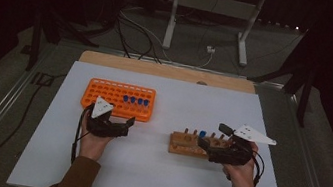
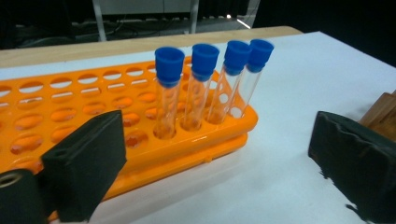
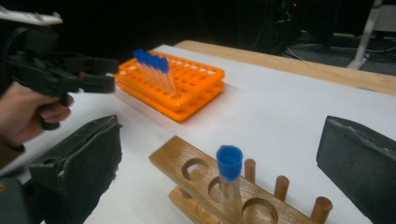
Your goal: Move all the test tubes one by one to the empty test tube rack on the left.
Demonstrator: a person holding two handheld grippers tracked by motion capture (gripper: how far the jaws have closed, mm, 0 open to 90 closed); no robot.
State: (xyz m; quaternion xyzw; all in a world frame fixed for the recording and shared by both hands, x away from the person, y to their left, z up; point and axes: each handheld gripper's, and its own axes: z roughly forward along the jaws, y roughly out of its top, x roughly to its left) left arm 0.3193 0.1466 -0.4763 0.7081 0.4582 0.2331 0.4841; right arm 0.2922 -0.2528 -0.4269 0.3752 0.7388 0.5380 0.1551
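Four tubes (image 2: pixel 205 84) stand in the orange rack (image 1: pixel 120 99), one (image 3: pixel 228 173) in the wooden rack (image 3: pixel 219 186); both tongs (image 2: pixel 219 158) (image 3: pixel 219 163) gape empty.

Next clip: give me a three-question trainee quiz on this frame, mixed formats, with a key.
1. True or false: the wooden rack holds one capped tube.
2. How many blue-capped tubes stand in the orange rack? A) two B) four C) six
3. Fill in: both the left gripper and the right gripper are ___.

Key: 1 true; 2 B, counting from the nearest tube; 3 open.
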